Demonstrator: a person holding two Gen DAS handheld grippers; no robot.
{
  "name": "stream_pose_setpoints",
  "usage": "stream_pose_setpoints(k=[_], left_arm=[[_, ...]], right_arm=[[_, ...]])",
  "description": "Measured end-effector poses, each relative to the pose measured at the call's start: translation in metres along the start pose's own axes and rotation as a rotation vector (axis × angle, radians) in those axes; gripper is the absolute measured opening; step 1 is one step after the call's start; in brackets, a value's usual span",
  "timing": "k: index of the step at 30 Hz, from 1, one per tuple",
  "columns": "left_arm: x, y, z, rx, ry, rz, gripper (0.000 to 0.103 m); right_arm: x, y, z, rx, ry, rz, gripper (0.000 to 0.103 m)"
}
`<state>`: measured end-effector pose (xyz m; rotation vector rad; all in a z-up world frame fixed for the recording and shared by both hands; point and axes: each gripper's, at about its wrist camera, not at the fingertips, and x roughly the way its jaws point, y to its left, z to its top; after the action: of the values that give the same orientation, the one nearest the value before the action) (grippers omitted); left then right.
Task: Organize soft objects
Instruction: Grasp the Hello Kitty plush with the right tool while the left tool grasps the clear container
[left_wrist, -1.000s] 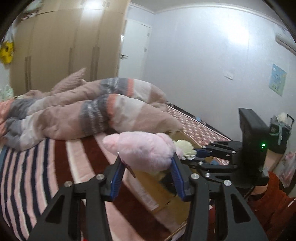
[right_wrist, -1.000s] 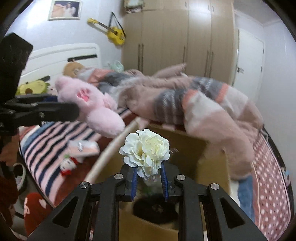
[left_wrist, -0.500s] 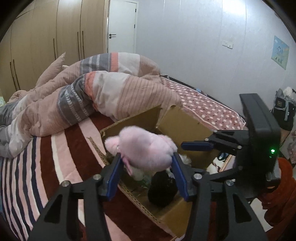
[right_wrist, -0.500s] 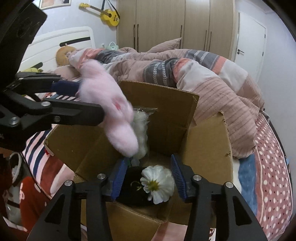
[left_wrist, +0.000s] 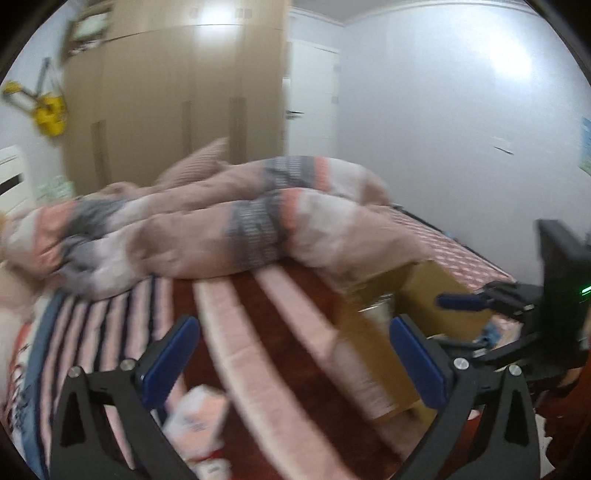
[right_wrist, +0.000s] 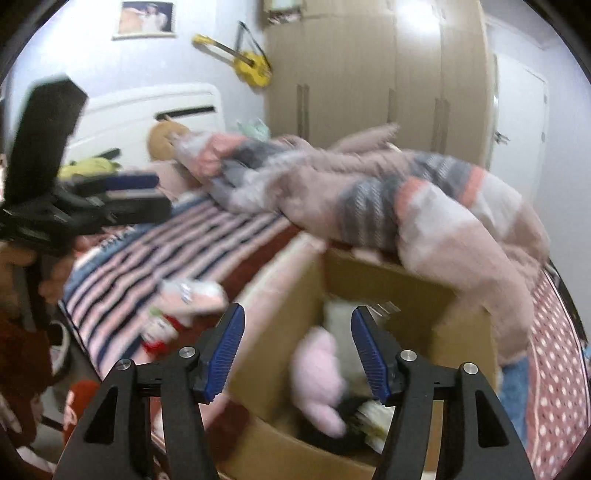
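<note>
A pink plush toy (right_wrist: 317, 380) lies inside the open cardboard box (right_wrist: 284, 317) on the bed, beside a white soft item (right_wrist: 340, 321) and a cream flower (right_wrist: 373, 417). My right gripper (right_wrist: 297, 350) is open and empty above the box's near left corner. My left gripper (left_wrist: 295, 354) is open and empty over the striped bedspread, left of the box (left_wrist: 373, 350). A small pink and white soft toy (left_wrist: 199, 417) lies on the bedspread below the left gripper; it also shows in the right wrist view (right_wrist: 184, 299). Both views are blurred.
A rumpled pink and grey duvet (left_wrist: 229, 229) covers the far half of the bed, reaching the box's back edge (right_wrist: 424, 221). A wardrobe (left_wrist: 177, 103) and door stand behind. Plush toys (right_wrist: 166, 136) sit by the headboard. The left gripper shows at the left of the right wrist view (right_wrist: 122, 199).
The left gripper opened, let the pink plush fall into the box and swung left over the bedspread. The right gripper, open since dropping the flower, has lifted back from the box.
</note>
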<state>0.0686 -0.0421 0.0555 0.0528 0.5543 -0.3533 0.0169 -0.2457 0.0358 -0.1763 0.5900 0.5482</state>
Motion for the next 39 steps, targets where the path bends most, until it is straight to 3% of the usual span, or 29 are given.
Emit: stream_pose_setpoints(k=[3, 8, 14, 17, 21, 23, 25, 27, 31, 35, 36, 39], left_arm=[[-0.013, 0.037, -0.018, -0.035, 0.008, 0.064, 0.102], [-0.020, 0.094, -0.067, -0.100, 0.066, 0.123, 0.102], [-0.001, 0.148, -0.133, -0.171, 0.145, 0.127, 0.102], [0.013, 0.169, -0.163, -0.231, 0.173, 0.083, 0.101], [0.026, 0.180, -0.194, -0.266, 0.209, 0.020, 0.091], [0.033, 0.181, -0.202, -0.276, 0.219, -0.011, 0.088], [0.037, 0.181, -0.206, -0.284, 0.224, -0.040, 0.085], [0.040, 0.180, -0.208, -0.272, 0.219, -0.064, 0.084], [0.052, 0.169, -0.206, -0.250, 0.218, -0.138, 0.075], [0.065, 0.156, -0.209, -0.215, 0.249, -0.162, 0.074], [0.069, 0.153, -0.210, -0.204, 0.255, -0.159, 0.071], [0.084, 0.145, -0.212, -0.187, 0.294, -0.124, 0.043]], right_arm=[[0.010, 0.036, 0.014, -0.037, -0.033, 0.093, 0.058], [0.061, 0.098, 0.015, -0.062, 0.042, 0.234, 0.058], [0.152, 0.149, -0.032, -0.017, 0.206, 0.338, 0.059], [0.188, 0.164, -0.061, 0.033, 0.295, 0.374, 0.059], [0.215, 0.173, -0.073, 0.044, 0.323, 0.370, 0.059], [0.227, 0.177, -0.075, 0.029, 0.347, 0.325, 0.059], [0.233, 0.176, -0.078, 0.032, 0.358, 0.316, 0.039], [0.230, 0.172, -0.075, 0.023, 0.353, 0.317, 0.030], [0.213, 0.166, -0.074, -0.054, 0.330, 0.245, 0.030], [0.204, 0.148, -0.078, -0.044, 0.342, 0.211, 0.030], [0.204, 0.145, -0.078, -0.039, 0.342, 0.208, 0.030], [0.204, 0.138, -0.076, -0.029, 0.344, 0.205, 0.030]])
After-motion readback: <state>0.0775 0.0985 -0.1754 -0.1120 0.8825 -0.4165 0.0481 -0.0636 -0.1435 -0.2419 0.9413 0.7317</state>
